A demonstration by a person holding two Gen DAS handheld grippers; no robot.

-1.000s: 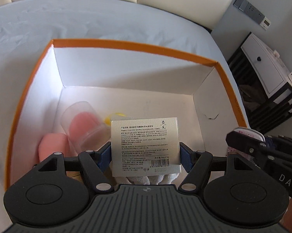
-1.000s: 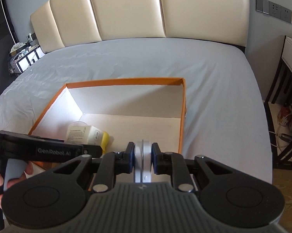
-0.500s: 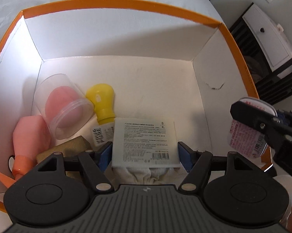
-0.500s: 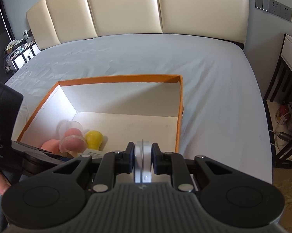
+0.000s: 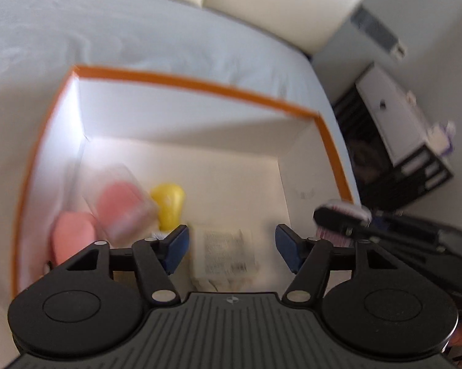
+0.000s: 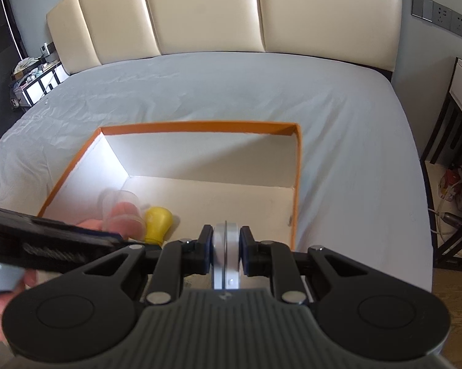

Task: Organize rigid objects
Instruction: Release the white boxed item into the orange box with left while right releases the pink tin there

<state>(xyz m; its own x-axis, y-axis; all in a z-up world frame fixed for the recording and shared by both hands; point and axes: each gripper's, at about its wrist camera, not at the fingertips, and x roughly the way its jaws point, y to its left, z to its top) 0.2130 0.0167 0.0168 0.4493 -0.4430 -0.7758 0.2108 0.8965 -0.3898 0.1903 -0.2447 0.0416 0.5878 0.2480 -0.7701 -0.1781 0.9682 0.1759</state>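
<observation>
A white labelled carton (image 5: 225,252) lies on the floor of the orange-rimmed box (image 5: 200,84), on top of something white. My left gripper (image 5: 231,243) hovers above the carton. Its blue pads stand clear of the carton's sides, and the jaws are closing with nothing pressed between them. My right gripper (image 6: 226,246) is shut on a thin round white case (image 6: 226,258), held edge-on over the box's near right corner. In the left wrist view that case (image 5: 348,207) shows a pink label. The left wrist view is blurred.
In the box's left part lie a clear cup with a pink thing inside (image 5: 123,206), a yellow-capped bottle (image 5: 168,203) and a pink item (image 5: 72,236). The box sits on a grey bed (image 6: 231,86) with a cream headboard. A dark nightstand (image 6: 458,141) stands on the right.
My left gripper let go of the white carton, which now lies inside the box, and pulled up and back. My right gripper kept still with the round case.
</observation>
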